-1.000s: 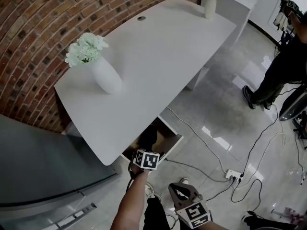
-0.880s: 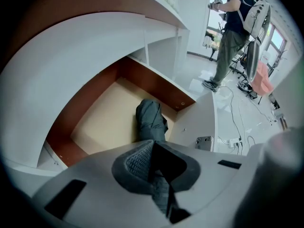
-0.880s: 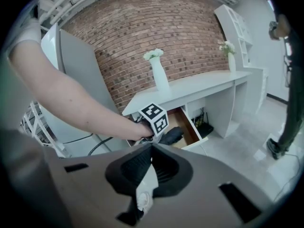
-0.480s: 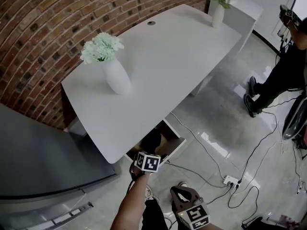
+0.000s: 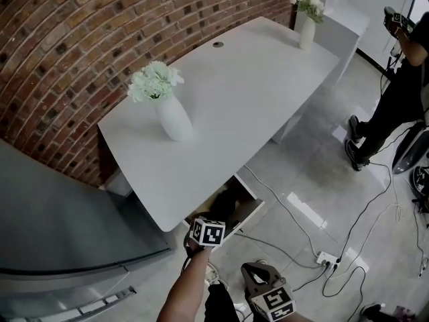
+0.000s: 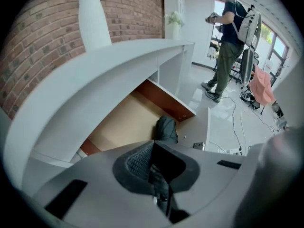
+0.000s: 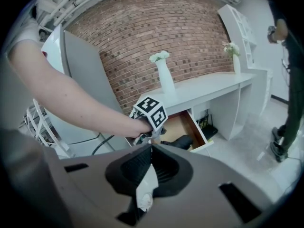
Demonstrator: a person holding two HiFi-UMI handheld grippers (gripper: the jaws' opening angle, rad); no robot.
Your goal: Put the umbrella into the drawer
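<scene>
The folded dark umbrella (image 6: 166, 127) lies inside the open drawer (image 6: 124, 123) under the white desk (image 5: 234, 106). It also shows as a dark shape, the umbrella (image 5: 224, 202), in the drawer (image 5: 251, 211), and as the umbrella (image 7: 179, 140) in the right gripper view. My left gripper (image 6: 158, 190) hangs just above the drawer's front, shut with nothing in it. Its marker cube (image 5: 208, 232) sits in front of the drawer. My right gripper (image 7: 144, 194) stays lower right, away from the drawer, jaws together, with a white strip at their seam.
A white vase of flowers (image 5: 171, 109) stands on the desk and a second vase (image 5: 307, 25) at its far end. A grey cabinet (image 5: 60, 233) is at the left. Cables and a power strip (image 5: 327, 258) lie on the floor. A person (image 5: 395, 92) stands at the right.
My left gripper has lifted a little from the drawer, leaving the umbrella inside. The head view has shifted so the desk sits further right. The right gripper has barely moved.
</scene>
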